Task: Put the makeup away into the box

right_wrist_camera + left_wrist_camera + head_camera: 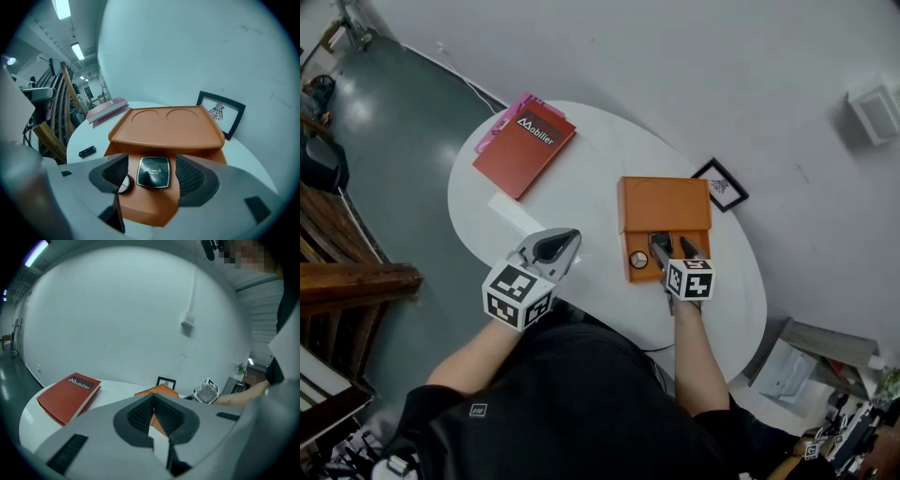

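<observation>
An orange box [666, 204] stands open on the white table [581, 178], its lid [166, 124] tipped back. In its tray lie a black square compact [153, 169] and a round compact [124, 186], the round one partly hidden by a jaw. My right gripper [153, 174] hovers open over the tray; the square compact [661, 244] sits between its jaws with a gap on each side. A black lipstick [87, 151] lies on the table left of the box. My left gripper [570, 239] is shut and empty at the table's near left edge, apart from the box [157, 391].
A red book [525, 148] lies on a pink one at the table's far left. A small black picture frame [720, 185] leans against the wall behind the box. The wall runs close along the table's far side. Wooden furniture [337, 272] stands left on the floor.
</observation>
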